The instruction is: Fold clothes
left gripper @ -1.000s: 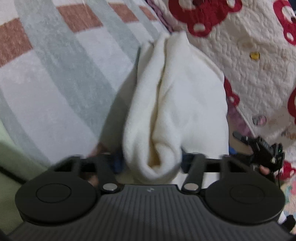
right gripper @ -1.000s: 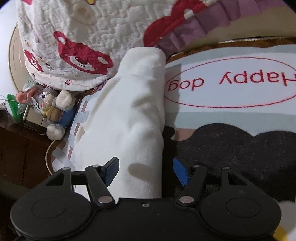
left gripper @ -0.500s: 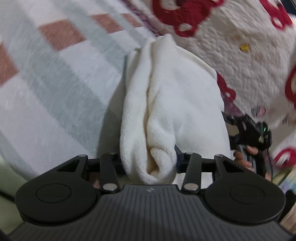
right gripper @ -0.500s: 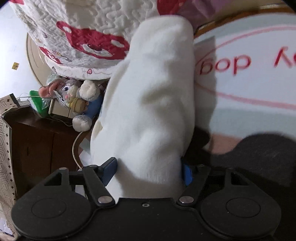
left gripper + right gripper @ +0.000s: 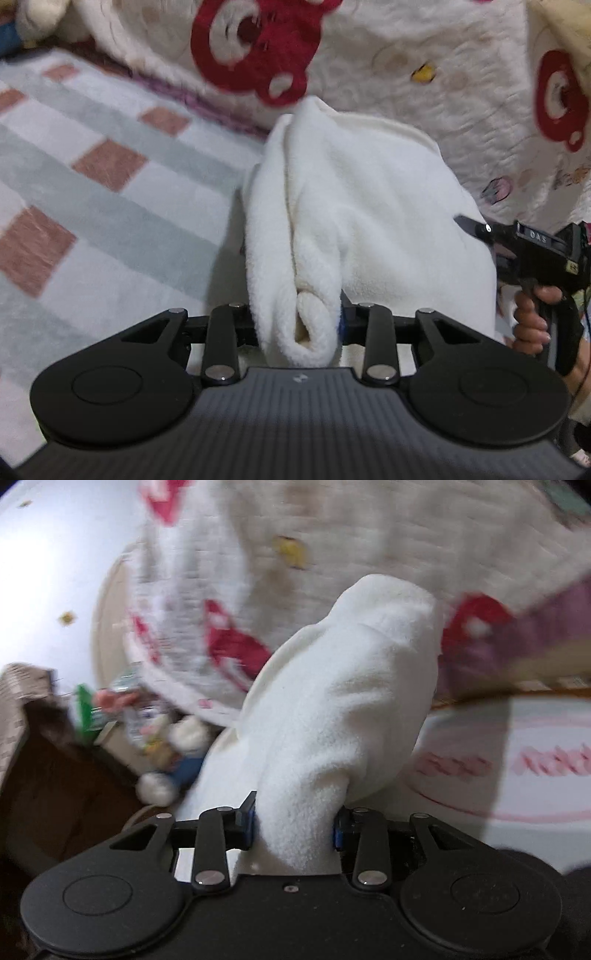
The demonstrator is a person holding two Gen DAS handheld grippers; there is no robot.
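Note:
A white fleece garment (image 5: 369,221) hangs bunched between both grippers above a checked blanket. My left gripper (image 5: 298,323) is still closing, its pads pressing a rolled edge of the fleece. In the right wrist view the same garment (image 5: 351,701) rises in a thick fold from my right gripper (image 5: 293,819), whose blue pads squeeze it from both sides as the jaws close. The right gripper (image 5: 476,229) also shows at the right of the left wrist view, held by a hand (image 5: 532,317), with its tip against the fleece.
A checked grey, white and brick-red blanket (image 5: 110,184) lies to the left. A quilt with red bears (image 5: 406,74) piles up behind the garment. A plush toy (image 5: 166,753) and a dark wooden cabinet (image 5: 74,794) sit at left, a lettered mat (image 5: 517,775) at right.
The right gripper's jaws went from wide open beside the fleece to pinching it. The left jaws narrowed on the rolled edge. Both grippers rose with the garment, toward the quilt.

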